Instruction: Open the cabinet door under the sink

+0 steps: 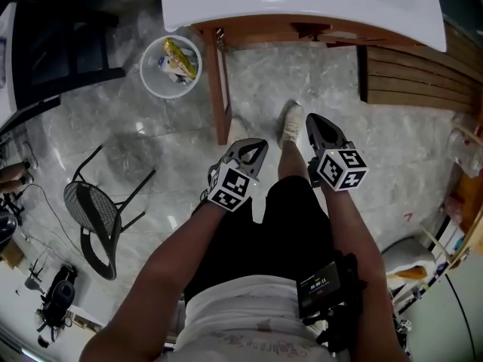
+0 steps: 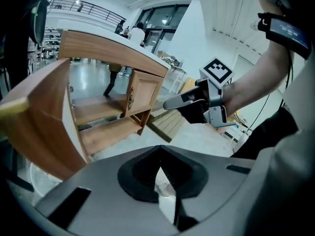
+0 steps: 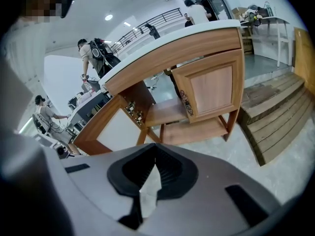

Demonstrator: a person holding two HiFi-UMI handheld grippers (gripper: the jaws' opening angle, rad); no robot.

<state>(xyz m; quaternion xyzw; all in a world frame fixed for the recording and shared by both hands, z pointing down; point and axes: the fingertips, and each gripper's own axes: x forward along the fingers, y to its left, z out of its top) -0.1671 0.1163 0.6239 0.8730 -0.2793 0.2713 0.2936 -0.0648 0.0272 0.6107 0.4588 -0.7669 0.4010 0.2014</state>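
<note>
A wooden cabinet [image 1: 302, 30] stands under the white sink top [image 1: 302, 2]. Its left door [image 1: 220, 89] is swung wide open toward me; the right gripper view shows this door's pale inner face [image 3: 110, 129] and its hinges. The right door [image 3: 211, 90] is closed. Bare shelves [image 3: 170, 112] show inside. My left gripper [image 1: 253, 151] hovers just right of the open door's free edge, jaws shut with nothing between them. My right gripper [image 1: 317, 127] hangs in front of the cabinet, also shut and empty. In the left gripper view the open door [image 2: 39, 127] fills the left side.
A white waste bin [image 1: 170, 66] with rubbish sits left of the cabinet. A black wire chair [image 1: 98, 217] lies on the marble floor at left. Slatted wooden steps [image 1: 415, 78] run along the right. My foot [image 1: 290, 123] is between the grippers. People stand far behind.
</note>
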